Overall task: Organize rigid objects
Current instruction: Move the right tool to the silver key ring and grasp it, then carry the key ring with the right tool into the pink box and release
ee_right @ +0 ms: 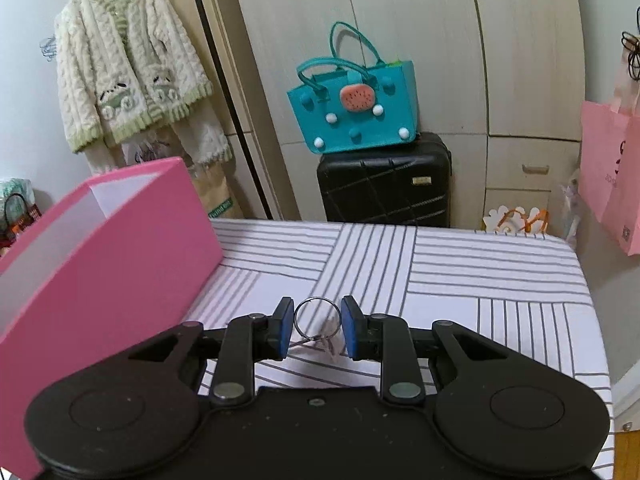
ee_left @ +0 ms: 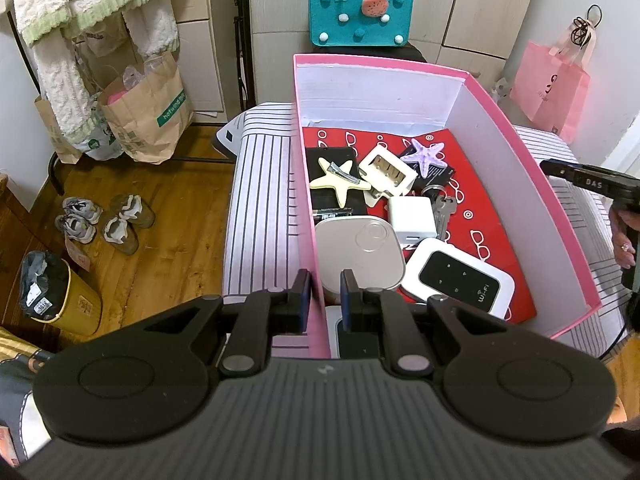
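Note:
A pink box with white inner walls stands on the striped tabletop. Inside it lie a yellow starfish, a purple starfish, a white charger, keys, a white Wi-Fi router and a grey rounded case. My left gripper is shut on the box's near left wall. My right gripper is to the right of the pink box, low over the cloth. Its blue pads press on a metal key ring with a small clear tag hanging below.
A black suitcase with a teal bag on top stands behind the table by the wardrobe. A pink bag hangs at the right. Shoes and paper bags sit on the wooden floor to the left.

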Demonstrator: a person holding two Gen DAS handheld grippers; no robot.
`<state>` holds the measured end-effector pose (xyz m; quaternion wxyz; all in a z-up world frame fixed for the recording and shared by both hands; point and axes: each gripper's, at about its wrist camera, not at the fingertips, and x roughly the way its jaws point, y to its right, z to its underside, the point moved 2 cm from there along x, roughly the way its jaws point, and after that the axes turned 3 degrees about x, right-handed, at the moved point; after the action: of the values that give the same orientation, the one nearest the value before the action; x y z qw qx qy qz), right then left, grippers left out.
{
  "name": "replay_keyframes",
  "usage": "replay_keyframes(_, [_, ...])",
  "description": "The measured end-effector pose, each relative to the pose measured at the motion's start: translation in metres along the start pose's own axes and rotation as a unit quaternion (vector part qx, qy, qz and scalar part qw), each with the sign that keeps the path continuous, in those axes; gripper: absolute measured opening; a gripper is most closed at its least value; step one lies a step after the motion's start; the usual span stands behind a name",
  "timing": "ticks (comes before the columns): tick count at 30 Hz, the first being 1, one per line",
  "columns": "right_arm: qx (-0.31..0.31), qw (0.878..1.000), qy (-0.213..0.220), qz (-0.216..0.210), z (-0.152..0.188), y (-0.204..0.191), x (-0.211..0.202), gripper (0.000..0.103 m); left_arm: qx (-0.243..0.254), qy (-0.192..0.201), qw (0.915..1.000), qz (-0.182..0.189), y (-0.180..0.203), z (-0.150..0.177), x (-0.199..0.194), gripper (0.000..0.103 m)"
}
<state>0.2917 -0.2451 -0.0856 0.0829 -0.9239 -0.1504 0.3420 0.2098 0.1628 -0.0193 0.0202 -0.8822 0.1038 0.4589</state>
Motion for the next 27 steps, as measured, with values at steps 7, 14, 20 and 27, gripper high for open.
replay_keyframes(7, [-0.028,0.999,0.016,-0.014,-0.01,-0.023,-0.024,0.029,-0.007,-0.008,0.9999,0.011,-0.004,-0.005,0.003,0.013])
replay_keyframes(14, [-0.056,0.997,0.047,-0.033,-0.035,-0.052,-0.055,0.029,0.012,-0.003,0.9999,0.0,0.001,-0.003,0.005,0.012])
replay_keyframes(20, [-0.089,0.99,0.067,-0.087,-0.061,-0.089,-0.082,0.029,0.018,-0.007,0.9998,0.001,0.001,-0.002,0.002,0.012])
replay_keyframes(27, [-0.121,0.978,0.054,-0.162,-0.067,-0.14,-0.091,0.029,0.017,-0.004,0.9998,0.003,0.002,-0.001,0.002,0.012])
